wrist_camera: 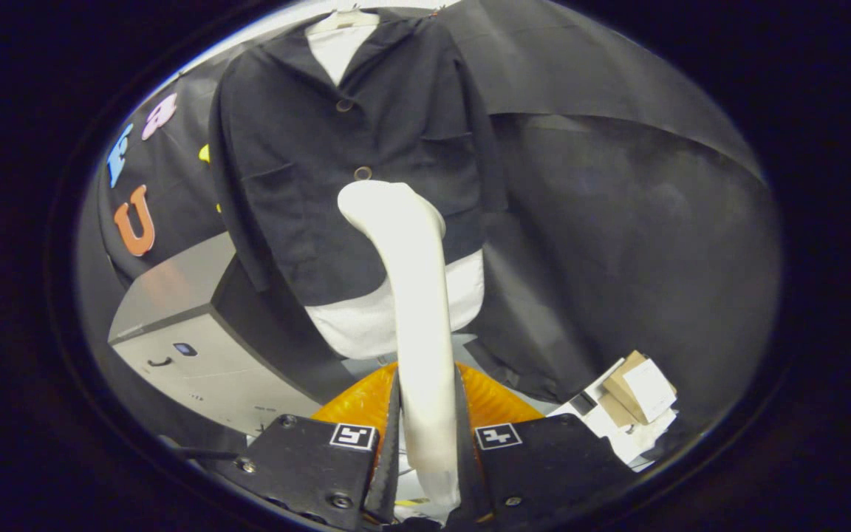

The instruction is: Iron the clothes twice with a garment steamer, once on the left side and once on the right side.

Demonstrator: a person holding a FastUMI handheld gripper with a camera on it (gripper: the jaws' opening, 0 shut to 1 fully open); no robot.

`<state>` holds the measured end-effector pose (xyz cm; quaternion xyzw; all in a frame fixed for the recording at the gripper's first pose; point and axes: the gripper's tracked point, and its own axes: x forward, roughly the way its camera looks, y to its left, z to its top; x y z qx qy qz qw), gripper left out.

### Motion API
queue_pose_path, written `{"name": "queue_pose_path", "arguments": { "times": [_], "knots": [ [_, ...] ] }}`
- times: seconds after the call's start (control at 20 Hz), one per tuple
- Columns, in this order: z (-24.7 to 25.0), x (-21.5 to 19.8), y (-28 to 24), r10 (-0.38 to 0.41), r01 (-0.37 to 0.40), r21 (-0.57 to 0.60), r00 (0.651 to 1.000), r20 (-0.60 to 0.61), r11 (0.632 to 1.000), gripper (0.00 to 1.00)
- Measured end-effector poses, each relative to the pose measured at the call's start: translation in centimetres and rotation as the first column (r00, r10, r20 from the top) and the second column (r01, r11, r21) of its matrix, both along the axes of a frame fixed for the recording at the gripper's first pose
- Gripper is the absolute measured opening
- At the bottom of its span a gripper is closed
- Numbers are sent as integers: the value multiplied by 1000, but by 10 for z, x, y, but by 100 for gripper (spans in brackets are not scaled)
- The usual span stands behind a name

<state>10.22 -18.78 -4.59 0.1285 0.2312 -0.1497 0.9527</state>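
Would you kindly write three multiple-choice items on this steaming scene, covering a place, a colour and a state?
1. Where is the steamer head?
A. at the jacket's front
B. on the grey cabinet
C. by the cardboard boxes

2. What colour is the hanging jacket?
A. red
B. dark
C. yellow

3. What is the gripper doing?
A. open, empty
B. shut on the steamer
C. shut on the jacket

Answers:
1. A: the head is at the button line.
2. B: dark cloth over a white inner garment.
3. B: both fingers press the steamer's handle.
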Motion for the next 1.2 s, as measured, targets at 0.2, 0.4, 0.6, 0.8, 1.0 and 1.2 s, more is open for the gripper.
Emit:
{"name": "queue_pose_path", "arguments": {
  "times": [0.2, 0.4, 0.6, 0.8, 1.0, 1.2],
  "knots": [
    [37, -12, -37, -30, 29, 17, 997, 65, 999, 36],
    [89, -5, -66, -16, 15, 4, 989, 150, 1000, 36],
    [151, 16, -87, 22, -18, -20, 969, 244, 1000, 36],
    [210, 42, -90, 77, -67, -40, 938, 337, 997, 36],
    [258, 66, -89, 117, -106, -51, 903, 413, 993, 36],
    [278, 88, -85, 131, -115, -62, 890, 436, 991, 36]
  ]
}}
